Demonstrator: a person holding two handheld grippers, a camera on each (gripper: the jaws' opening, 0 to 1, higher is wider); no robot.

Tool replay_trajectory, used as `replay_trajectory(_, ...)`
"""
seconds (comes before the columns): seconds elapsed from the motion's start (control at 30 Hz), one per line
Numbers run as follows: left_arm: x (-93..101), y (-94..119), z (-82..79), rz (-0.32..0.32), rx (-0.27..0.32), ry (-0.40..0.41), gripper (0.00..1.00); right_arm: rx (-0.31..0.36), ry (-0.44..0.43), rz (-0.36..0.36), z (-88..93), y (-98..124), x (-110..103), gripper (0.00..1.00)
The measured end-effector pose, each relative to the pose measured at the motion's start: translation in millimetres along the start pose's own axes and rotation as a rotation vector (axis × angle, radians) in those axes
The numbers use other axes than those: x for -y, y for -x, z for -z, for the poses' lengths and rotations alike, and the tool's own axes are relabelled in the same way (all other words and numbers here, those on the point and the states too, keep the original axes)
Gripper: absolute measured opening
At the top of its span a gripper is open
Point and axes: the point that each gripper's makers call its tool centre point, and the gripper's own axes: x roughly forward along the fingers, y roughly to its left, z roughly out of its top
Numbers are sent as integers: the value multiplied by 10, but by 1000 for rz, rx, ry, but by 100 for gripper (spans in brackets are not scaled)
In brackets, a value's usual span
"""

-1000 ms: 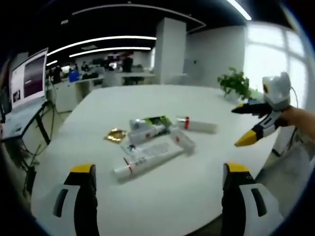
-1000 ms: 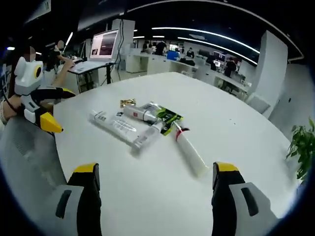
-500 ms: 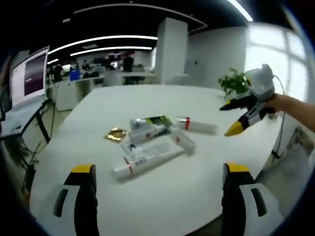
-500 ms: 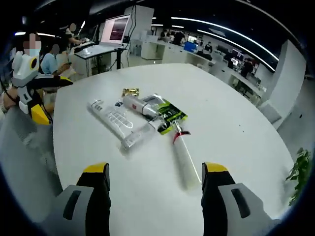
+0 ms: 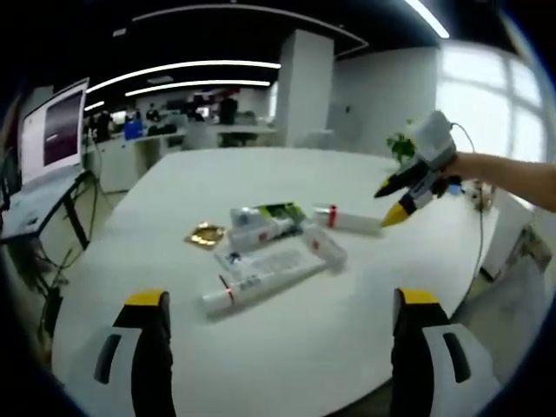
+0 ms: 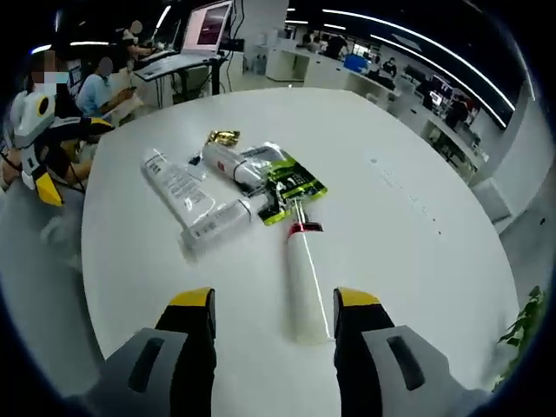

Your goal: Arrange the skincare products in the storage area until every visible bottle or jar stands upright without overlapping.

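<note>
Straddling white tube (image 6: 301, 276), right tongs (image 6: 274, 304) open, empty; left tongs (image 5: 284, 304) open, empty; table (image 6: 417, 226) bare around.

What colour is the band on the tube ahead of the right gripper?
Red, on the white tube; right gripper view shows it best.

No wording can be made out anywhere: the dark print along the long white lying tube (image 6: 180, 188), the markings on the green and black sachet (image 6: 291, 183) and the lit laptop screen (image 6: 208, 19) on a far desk are all too blurred to read
</note>
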Motion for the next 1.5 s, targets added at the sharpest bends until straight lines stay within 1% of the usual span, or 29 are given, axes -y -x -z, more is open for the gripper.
replay_trajectory(0.03,-1,-4,4,1,-1,1,99,-5,-4,-4,7,-13,8,54)
replay_trajectory(0.1,-6,-3,10,0,-3,2,99,-32,-18,-40,45,-88,43,54)
replay_trajectory(0.13,-6,-2,12,0,-3,2,99,-41,-23,-43,54,-122,69,54)
replay_trajectory(0.17,-5,-1,15,0,-5,3,99,-57,-16,-53,72,-137,67,53)
replay_trajectory(0.23,-10,-3,21,-2,-8,3,99,-72,1,-50,79,-176,91,52)
replay_trajectory(0.27,-10,-3,20,-3,-8,3,99,-88,8,-56,98,-231,162,52)
replay_trajectory(0.3,-11,-3,20,-3,-9,4,99,-92,11,-56,97,-250,177,52)
replay_trajectory(0.43,-21,-1,16,-8,-7,5,99,-111,16,-71,92,-308,182,49)
replay_trajectory(0.63,-38,1,15,-15,-7,9,99,-164,31,-112,130,-480,235,46)
replay_trajectory(0.7,-43,1,15,-17,-6,11,99,-180,39,-120,132,-510,229,46)
replay_trajectory(0.73,-47,2,16,-19,-7,12,99,-193,45,-131,138,-504,180,46)
replay_trajectory(0.77,-49,3,16,-20,-7,12,99,-204,52,-139,142,-530,174,45)
replay_trajectory(0.87,-51,3,17,-20,-7,13,99,-225,52,-146,162,-602,229,44)
replay_trajectory(1.07,-61,7,18,-24,-9,14,99,-260,58,-172,177,-618,224,37)
replay_trajectory(1.17,-62,8,21,-26,-11,13,99,-285,59,-178,211,-658,261,35)
replay_trajectory(1.27,-62,8,24,-27,-13,12,99,-310,56,-192,250,-664,234,32)
replay_trajectory(1.33,-64,9,25,-29,-13,12,99,-318,64,-191,258,-685,252,31)
replay_trajectory(1.5,-52,6,30,-27,-16,7,98,-334,62,-199,278,-713,260,31)
